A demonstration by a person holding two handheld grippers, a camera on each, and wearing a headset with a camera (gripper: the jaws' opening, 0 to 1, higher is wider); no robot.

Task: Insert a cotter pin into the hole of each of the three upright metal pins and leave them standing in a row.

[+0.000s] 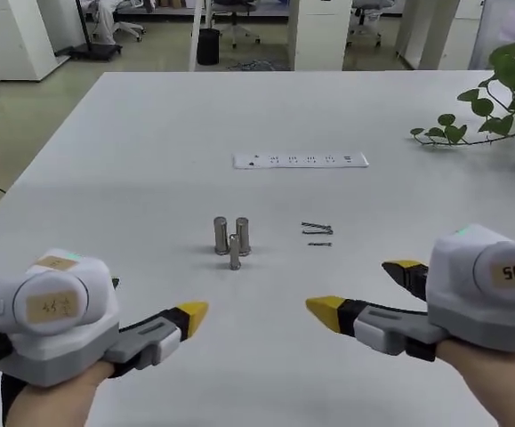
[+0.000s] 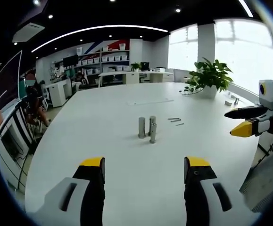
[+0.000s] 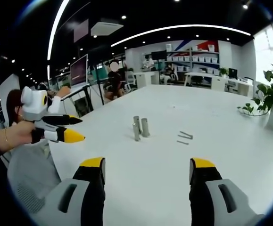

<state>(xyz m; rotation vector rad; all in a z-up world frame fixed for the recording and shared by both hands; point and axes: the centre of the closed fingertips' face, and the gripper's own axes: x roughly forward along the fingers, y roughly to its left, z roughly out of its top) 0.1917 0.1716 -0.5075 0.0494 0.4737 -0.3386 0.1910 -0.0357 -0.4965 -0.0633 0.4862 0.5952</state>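
1. The left gripper (image 2: 145,163) is close to the person, low over the white surface (image 1: 132,178). Its jaws are wide open. They hold nothing and touch nothing.
2. The right gripper (image 3: 145,163) is just as close, on the other side. Its jaws are wide open too, with nothing between them. Both grippers point in toward the middle, well apart from each other.
3. Farther out, in the middle of the surface, stand the three metal pins (image 1: 233,238). All three are upright. They stand in a tight bunch, two side by side at the back and one in front. That makes a little triangle more than a row. I cannot tell if they touch each other.
4. Near them on the right lie the cotter pins (image 1: 317,231), flat on the surface. Two lie close together and one lies a bit nearer to the person. None is in a metal pin.
5. So I think the job has not begun. All three cotter pins need to be picked up and pushed through the holes. The holes are too small to see here. The metal pins may also need lining up.
6. Farther back lies a white power strip (image 1: 301,161). A green plant (image 1: 506,89) sits at the far right edge.
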